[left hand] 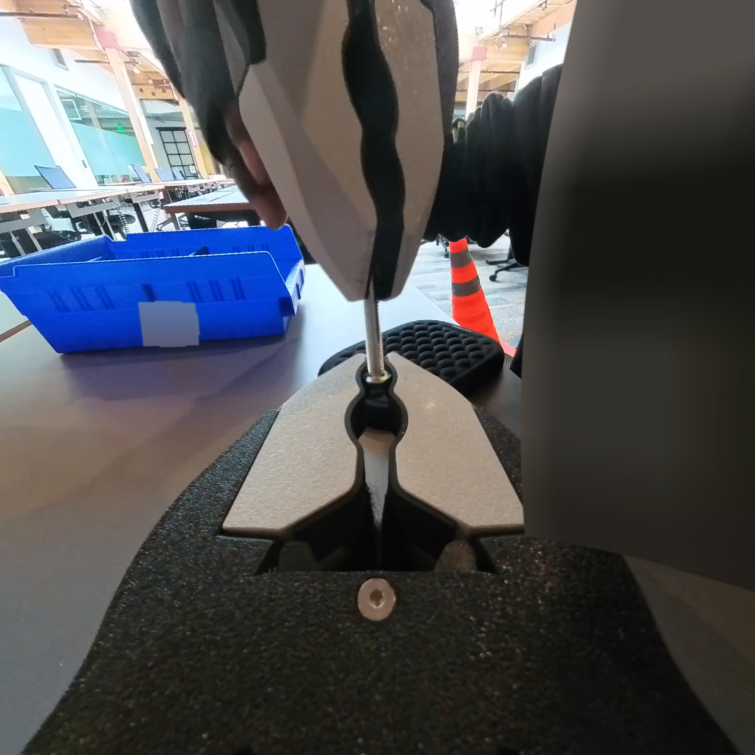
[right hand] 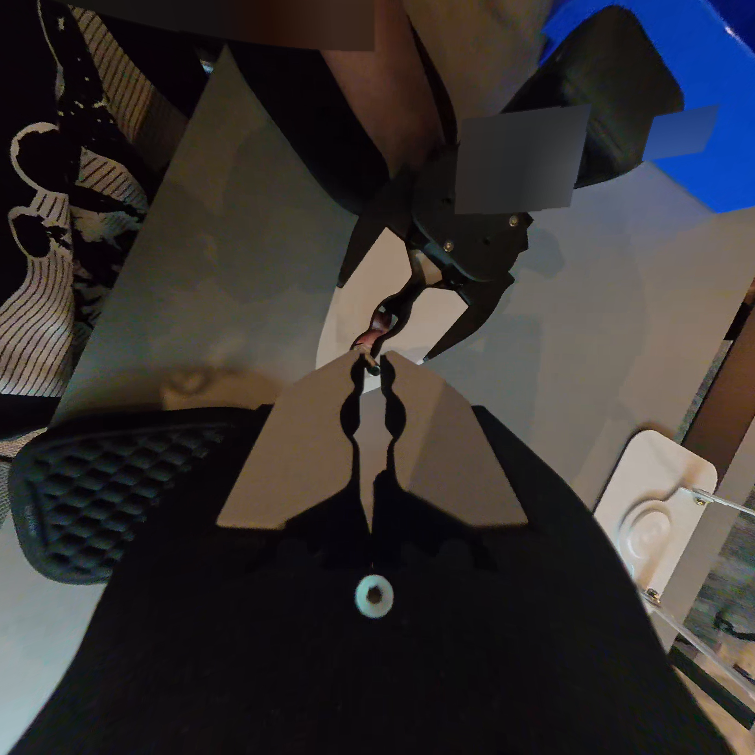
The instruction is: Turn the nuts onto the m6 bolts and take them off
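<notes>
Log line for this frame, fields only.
left gripper: shut on nut | right gripper: shut on bolt | bolt upright, in nut | blue bin: table, left

A silver threaded bolt [left hand: 374, 335] stands nearly upright, spanning the gap between the two claws. Its upper end is gripped in the tips of the right gripper [left hand: 378, 286], whose pads close on the shank. Its lower end carries a small nut [left hand: 378, 378], dark with a metallic sheen, seated in the front notch of the left gripper [left hand: 378, 374], both pads pressed against it. The exposed thread between the claws is clean and straight. In the right wrist view the bolt [right hand: 369, 365] is barely discernible.
</notes>
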